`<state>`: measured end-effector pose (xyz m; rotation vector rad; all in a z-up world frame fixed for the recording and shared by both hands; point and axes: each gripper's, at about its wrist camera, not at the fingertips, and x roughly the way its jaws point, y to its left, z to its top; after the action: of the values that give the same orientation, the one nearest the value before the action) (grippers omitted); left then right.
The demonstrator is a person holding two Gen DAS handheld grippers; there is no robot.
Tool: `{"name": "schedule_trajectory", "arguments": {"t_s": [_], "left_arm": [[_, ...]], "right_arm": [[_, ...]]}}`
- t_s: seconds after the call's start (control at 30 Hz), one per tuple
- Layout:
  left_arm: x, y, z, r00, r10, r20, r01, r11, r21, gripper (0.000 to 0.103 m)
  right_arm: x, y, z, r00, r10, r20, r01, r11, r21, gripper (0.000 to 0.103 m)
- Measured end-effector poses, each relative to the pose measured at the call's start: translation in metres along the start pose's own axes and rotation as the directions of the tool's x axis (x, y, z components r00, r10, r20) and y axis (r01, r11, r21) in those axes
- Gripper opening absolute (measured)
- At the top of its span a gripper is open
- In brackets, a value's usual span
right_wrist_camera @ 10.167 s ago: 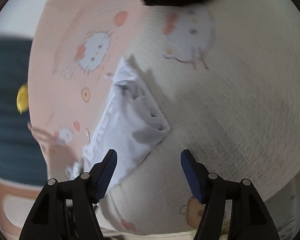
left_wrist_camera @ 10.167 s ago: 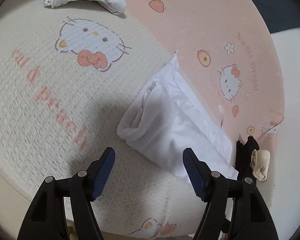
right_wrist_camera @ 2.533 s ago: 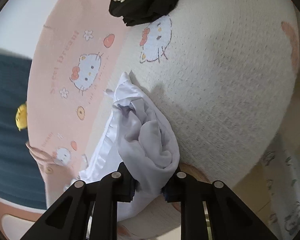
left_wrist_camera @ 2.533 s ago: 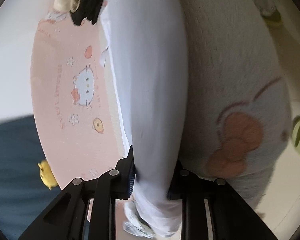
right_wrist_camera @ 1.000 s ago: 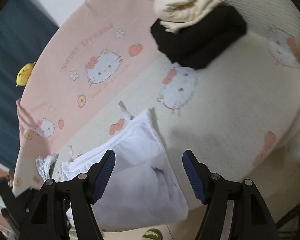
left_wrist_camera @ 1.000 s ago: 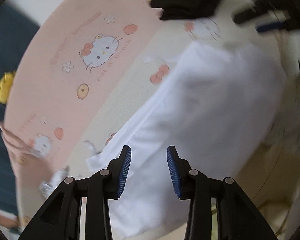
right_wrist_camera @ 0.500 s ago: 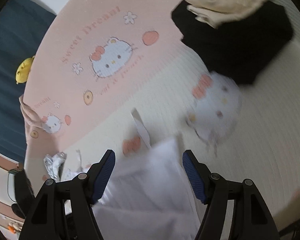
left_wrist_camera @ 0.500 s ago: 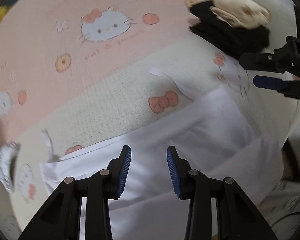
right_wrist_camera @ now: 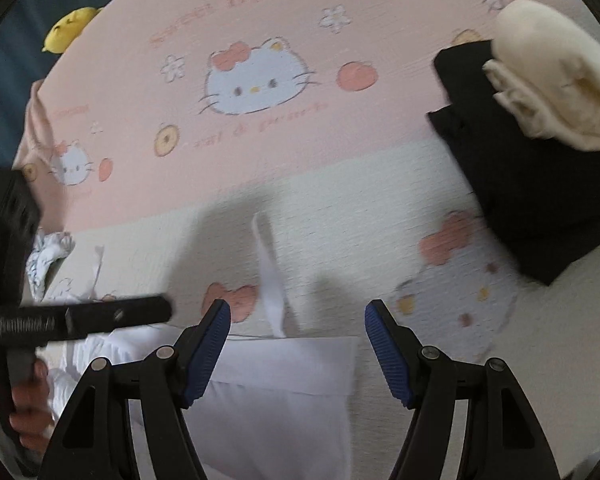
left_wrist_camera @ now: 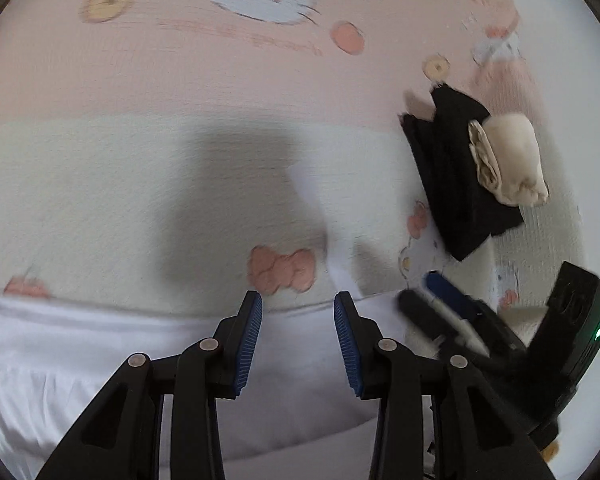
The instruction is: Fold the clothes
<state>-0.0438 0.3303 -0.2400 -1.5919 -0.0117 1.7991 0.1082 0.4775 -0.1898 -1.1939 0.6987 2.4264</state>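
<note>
Right wrist: one white garment [right_wrist_camera: 284,392], two folded clothes [right_wrist_camera: 540,152].

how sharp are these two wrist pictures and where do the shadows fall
Left wrist view: motion-smeared, right gripper blurred, broad shadow on the cream blanket above the white garment. Right wrist view: sharper print, edges smeared, fisheye-bent, shadows beside the white strap.
</note>
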Motion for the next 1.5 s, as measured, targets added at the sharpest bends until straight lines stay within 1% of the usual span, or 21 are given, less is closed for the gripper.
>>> {"name": "schedule_trajectory", "arguments": {"t_s": [0.1,0.2,0.27,0.33,0.4,0.43,0.47,0.5,0.57,0.7,0.83,0.9,1.0,1.03,1.07,1.1,1.2,1.23,1.3,1.37,1.5], "left_arm": [[0.01,-0.011,-0.005,0.999,0.027,-0.04,-0.025,0.999,0.038,0.034],[0.019,-0.016,-0.001,0.995,-0.019,-0.093,0.025,0.998,0.06,0.034],[0.029,-0.014,0.005,0.99,-0.034,-0.139,0.038,0.999,0.028,0.034],[0.034,-0.012,0.013,0.986,-0.063,-0.153,0.061,0.998,-0.017,0.035],[0.036,-0.01,0.023,0.985,-0.095,-0.145,0.089,0.995,-0.053,0.04],[0.037,-0.009,0.029,0.984,-0.112,-0.141,0.103,0.992,-0.071,0.053],[0.038,-0.009,0.032,0.985,-0.107,-0.132,0.097,0.992,-0.085,0.064],[0.038,-0.009,0.035,0.988,-0.099,-0.122,0.087,0.991,-0.098,0.067],[0.041,-0.012,0.04,0.989,-0.085,-0.123,0.074,0.993,-0.089,0.067],[0.054,-0.019,0.05,0.99,0.036,-0.139,-0.046,0.996,-0.07,0.067],[0.065,-0.028,0.056,0.987,0.068,-0.147,-0.076,0.996,-0.052,0.067],[0.066,-0.031,0.058,0.985,0.095,-0.144,-0.101,0.994,-0.04,0.067],[0.068,-0.037,0.059,0.985,0.114,-0.131,-0.117,0.993,-0.014,0.066],[0.069,-0.039,0.059,0.984,0.13,-0.12,-0.131,0.991,-0.002,0.062],[0.069,-0.041,0.059,0.983,0.147,-0.107,-0.146,0.989,0.011,0.044],[0.07,-0.044,0.058,0.982,0.167,-0.093,-0.165,0.986,0.037,0.036],[0.073,-0.052,0.055,0.974,0.212,-0.077,-0.203,0.973,0.114,0.028],[0.073,-0.053,0.053,0.973,0.219,-0.072,-0.208,0.969,0.132,0.015],[0.07,-0.048,0.052,0.977,0.204,-0.066,-0.195,0.973,0.124,0.01],[0.068,-0.041,0.052,0.984,0.164,-0.074,-0.156,0.983,0.1,0.005],[0.063,-0.026,0.051,0.994,0.064,-0.084,-0.06,0.997,0.051,0.003]], "right_arm": [[0.005,0.005,-0.006,1.0,-0.003,0.006,0.003,1.0,-0.004,0.069],[0.006,0.011,-0.01,1.0,-0.018,0.023,0.019,1.0,-0.019,0.069],[0.007,0.014,-0.012,0.999,-0.039,0.031,0.04,0.999,-0.03,0.069],[0.011,0.013,-0.013,0.999,-0.047,0.012,0.047,0.999,-0.021,0.069],[0.013,0.013,-0.014,0.999,-0.044,-0.004,0.044,0.999,-0.006,0.069],[0.014,0.014,-0.015,0.999,-0.047,-0.009,0.047,0.999,-0.005,0.069],[0.016,0.015,-0.015,0.999,-0.053,-0.013,0.053,0.999,-0.008,0.069],[0.017,0.016,-0.016,0.998,-0.058,-0.018,0.058,0.998,-0.011,0.069],[0.019,0.018,-0.017,0.998,-0.057,-0.026,0.057,0.998,-0.011,0.069],[0.02,0.017,-0.018,0.997,-0.08,-0.02,0.081,0.996,0.04,0.069],[0.023,0.014,-0.015,0.997,-0.077,-0.012,0.077,0.991,0.105,0.069],[0.024,0.014,-0.013,0.998,-0.065,-0.013,0.066,0.991,0.113,0.067],[0.027,0.019,-0.009,0.996,-0.088,-0.018,0.09,0.991,0.1,0.06],[0.028,0.021,-0.007,0.995,-0.095,-0.021,0.096,0.99,0.101,0.059],[0.03,0.022,-0.007,0.995,-0.101,-0.026,0.103,0.989,0.104,0.056],[0.033,0.023,-0.006,0.994,-0.104,-0.035,0.108,0.988,0.113,0.053],[0.041,0.023,-0.003,0.994,-0.09,-0.059,0.098,0.983,0.155,0.051],[0.042,0.024,-0.002,0.996,-0.074,-0.057,0.082,0.982,0.171,0.051],[0.041,0.025,0.002,0.998,-0.052,-0.041,0.059,0.982,0.18,0.051],[0.041,0.028,0.006,0.999,-0.023,-0.038,0.029,0.986,0.167,0.051],[0.045,0.036,0.008,0.999,-0.003,-0.055,0.009,0.995,0.101,0.051]]}}
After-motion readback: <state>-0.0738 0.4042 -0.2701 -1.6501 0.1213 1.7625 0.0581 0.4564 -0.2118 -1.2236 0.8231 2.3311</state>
